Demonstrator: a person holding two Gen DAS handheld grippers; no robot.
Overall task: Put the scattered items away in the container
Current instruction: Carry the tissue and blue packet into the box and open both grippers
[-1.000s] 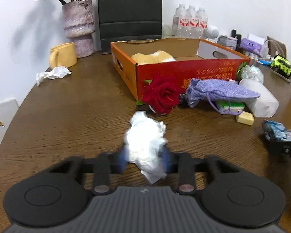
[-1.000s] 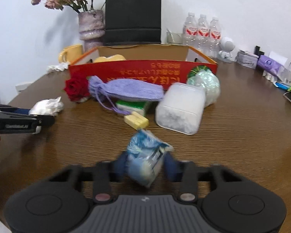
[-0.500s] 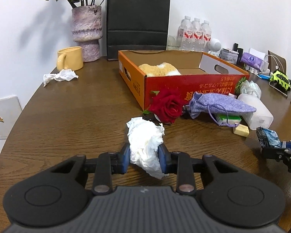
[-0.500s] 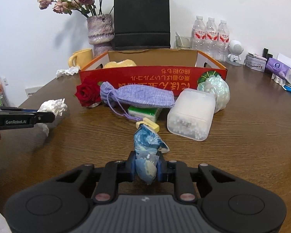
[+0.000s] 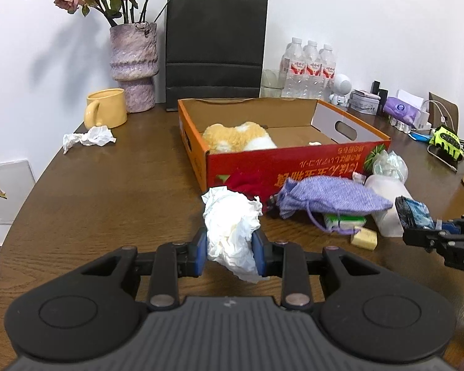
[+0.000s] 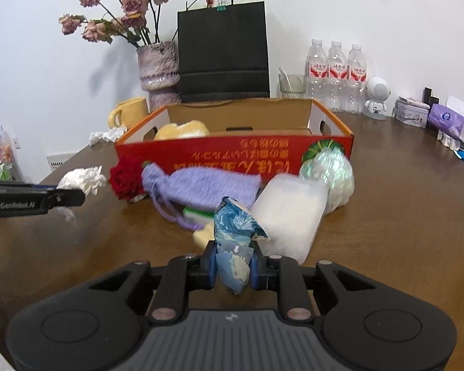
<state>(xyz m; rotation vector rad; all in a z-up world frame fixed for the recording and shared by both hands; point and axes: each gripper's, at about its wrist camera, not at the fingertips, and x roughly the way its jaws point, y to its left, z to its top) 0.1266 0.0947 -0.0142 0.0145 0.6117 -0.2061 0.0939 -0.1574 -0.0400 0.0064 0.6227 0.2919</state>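
Crumpled white tissue (image 5: 232,228) sits pinched between the closed left tongs (image 5: 229,249), lifted clear of the brown wooden surface (image 5: 108,204), just short of the red cardboard box (image 5: 294,167). The right tongs (image 6: 233,266) are likewise clamped on a blue patterned packet (image 6: 233,232), held above the surface in front of the same box. Both loads look to be in the carrying step; the next move calls for raising each above the near wall, reaching over the open interior and releasing. Inside the box lies a tan and white plush toy (image 5: 238,137) toward its left end, the rest mostly bare cardboard. Against its front wall remain a red rose (image 6: 127,179), a lilac drawstring pouch (image 6: 201,185), a frosted plastic tub (image 6: 289,216) and a shiny cellophane bundle (image 6: 332,176).
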